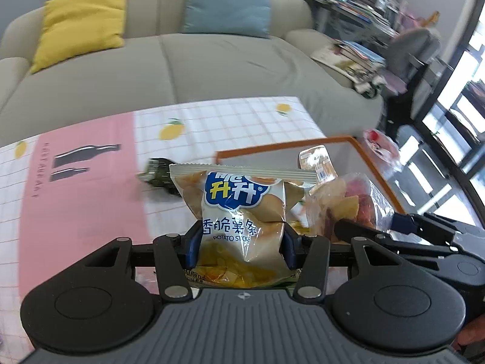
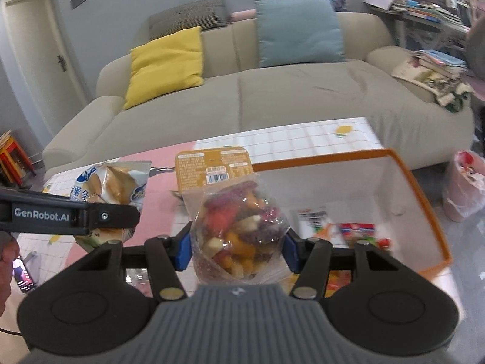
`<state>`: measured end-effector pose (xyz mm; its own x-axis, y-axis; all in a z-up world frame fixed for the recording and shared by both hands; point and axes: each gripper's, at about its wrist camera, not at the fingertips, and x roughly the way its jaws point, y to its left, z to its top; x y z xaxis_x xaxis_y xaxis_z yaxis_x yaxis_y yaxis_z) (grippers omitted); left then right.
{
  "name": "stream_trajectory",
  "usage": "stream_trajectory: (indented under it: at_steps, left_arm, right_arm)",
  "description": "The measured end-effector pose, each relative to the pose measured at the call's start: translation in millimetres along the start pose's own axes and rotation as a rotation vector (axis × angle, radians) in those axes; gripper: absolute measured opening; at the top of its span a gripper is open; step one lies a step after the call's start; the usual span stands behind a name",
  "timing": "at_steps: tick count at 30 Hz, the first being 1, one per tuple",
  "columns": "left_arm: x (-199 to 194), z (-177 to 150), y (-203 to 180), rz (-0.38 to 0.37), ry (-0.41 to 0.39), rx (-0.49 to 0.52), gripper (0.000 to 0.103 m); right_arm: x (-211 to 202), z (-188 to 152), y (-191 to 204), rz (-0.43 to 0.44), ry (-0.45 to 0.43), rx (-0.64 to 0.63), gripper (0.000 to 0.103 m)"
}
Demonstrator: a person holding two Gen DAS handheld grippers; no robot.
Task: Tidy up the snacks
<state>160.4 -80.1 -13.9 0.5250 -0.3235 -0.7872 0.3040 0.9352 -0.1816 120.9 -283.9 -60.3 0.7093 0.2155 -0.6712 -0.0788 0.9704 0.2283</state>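
Your left hand-held gripper [image 1: 241, 244] is clamped at about half its spread on a bag of potato sticks [image 1: 242, 212], its blue pads pressing the bag's creased sides; the bag hangs clear above the worktop [image 1: 75, 188] with its checked, lemon-printed cloth. Your right hand-held gripper [image 2: 238, 250] is likewise closed partway on a clear bag of mixed dried fruit [image 2: 239, 227], pads squeezing both sides, and holds it up just beside the orange-rimmed white box [image 2: 394, 182], near its left wall. Inside that box you can see a few packets [image 2: 354, 232] lying on the bottom, blurred. A dark green packet [image 1: 157, 176] lies on the cloth behind the potato sticks. The two bags sit close together, side by side
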Motion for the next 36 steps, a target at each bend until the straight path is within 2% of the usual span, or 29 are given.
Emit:
stream_trajectory:
  at_steps: [8,14,20,23,30,36]
  left_arm:
    - [34.6,16.3,-40.5,-0.094,0.058,0.078,0.057]
    - [74.0,34.6,-53.7,-0.114,0.120,0.142,0.057]
    - [123.9,50.1,-56.6,-0.067,0.203,0.196,0.057]
    - [147.1,53.2,-59.8,-0.018,0.257,0.245,0.057]
    - [187.1,46.3,-77.0,0.115,0.366,0.453,0.058]
    - [212.0,46.8,-75.2,0.122,0.417,0.477,0.058]
  right_arm:
    - [6.1,14.3,-51.6,-0.062,0.060,-0.033,0.056]
    - [26.0,33.7,-86.3,-0.113,0.130,-0.085,0.056]
    - [65.8,48.4,-108.9,-0.128,0.209,-0.120,0.056]
    - [90.5,53.1,-116.3,-0.136,0.255,-0.142,0.056]
    - [139.1,54.7,-117.0,-0.139,0.377,-0.231,0.056]
    - [167.0,56.8,-116.1,-0.132,0.435,-0.278,0.057]
